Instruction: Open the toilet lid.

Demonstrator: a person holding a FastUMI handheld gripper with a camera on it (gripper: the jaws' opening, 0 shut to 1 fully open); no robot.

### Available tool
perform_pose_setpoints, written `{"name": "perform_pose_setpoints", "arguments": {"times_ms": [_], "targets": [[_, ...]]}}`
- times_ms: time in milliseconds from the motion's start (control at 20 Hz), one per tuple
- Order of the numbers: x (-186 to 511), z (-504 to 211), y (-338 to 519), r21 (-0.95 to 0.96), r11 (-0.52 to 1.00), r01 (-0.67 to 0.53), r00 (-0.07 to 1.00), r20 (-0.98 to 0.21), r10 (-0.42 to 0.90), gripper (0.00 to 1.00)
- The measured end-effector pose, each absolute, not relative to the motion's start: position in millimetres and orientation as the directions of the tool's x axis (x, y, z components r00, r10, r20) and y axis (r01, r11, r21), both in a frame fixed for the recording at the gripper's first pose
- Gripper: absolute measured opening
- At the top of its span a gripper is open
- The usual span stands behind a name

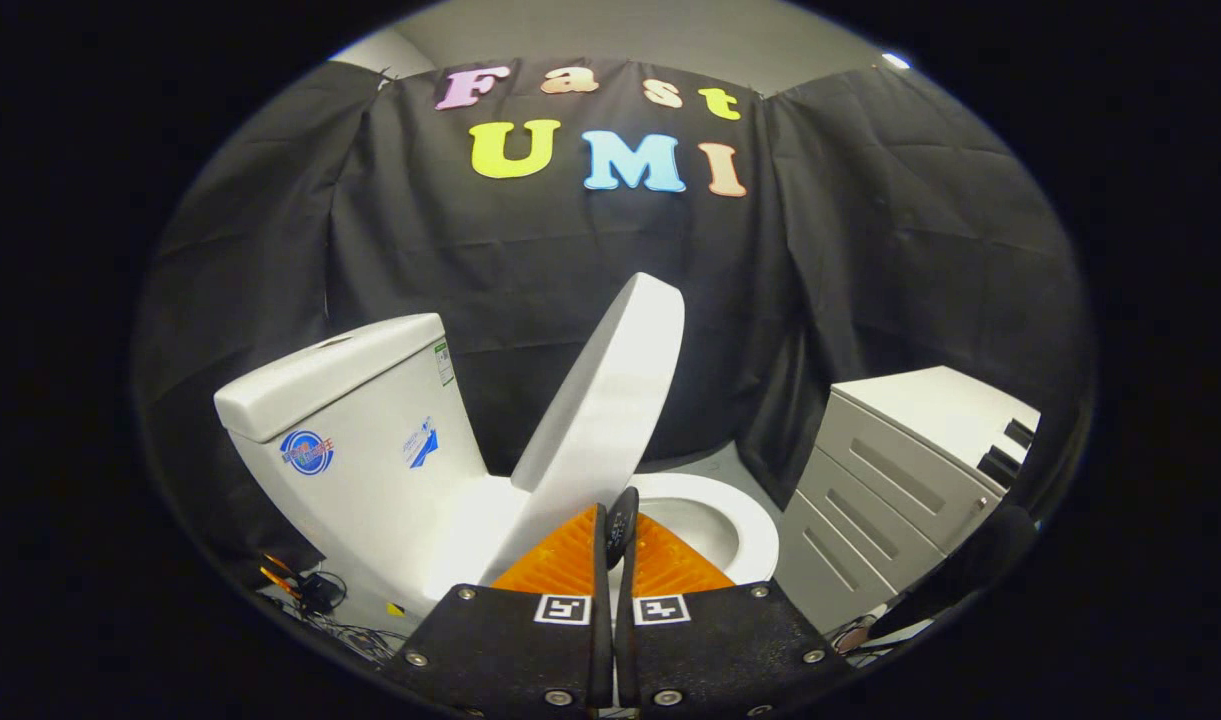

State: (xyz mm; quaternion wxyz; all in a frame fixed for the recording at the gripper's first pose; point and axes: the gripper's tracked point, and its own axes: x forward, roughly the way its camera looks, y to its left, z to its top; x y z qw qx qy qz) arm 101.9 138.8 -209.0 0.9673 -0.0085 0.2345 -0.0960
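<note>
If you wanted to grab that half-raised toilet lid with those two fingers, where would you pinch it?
Probably the lid's thin lower edge, just ahead of the gripper, coming from the bowl side. The lid stands tilted toward the tank, so its edge presents a narrow slab that two fingers could straddle, while its broad faces are too wide to pinch. The fingers now sit nearly closed together near that edge; whether they press it is unclear.

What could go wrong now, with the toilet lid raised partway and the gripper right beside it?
1. The lid stands tilted, well short of the tank; let alone here, it may drop back onto the bowl.
2. The gripper looks nearly closed, fingers by the lid's lower edge, no firm hold visible; it might slip off.
3. A hard push could slam the lid into the tank.
</note>
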Motion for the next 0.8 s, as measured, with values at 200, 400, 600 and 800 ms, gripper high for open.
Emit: {"name": "perform_pose_setpoints", "arguments": {"times_ms": [200, 400, 600, 800], "targets": [[107.6, -197.2, 160.9, -0.104, 0.982, 0.160, 0.885, -0.426, -0.189, 0.01], [113.4, -189.9, 183.3, -0.137, 0.979, 0.149, 0.894, -0.404, -0.192, 0.01], [120.1, -182.0, 209.8, -0.150, 0.980, 0.133, 0.908, -0.377, -0.182, 0.01], [126.4, -177.4, 240.1, -0.150, 0.981, 0.119, 0.917, -0.363, -0.166, 0.01]]}}
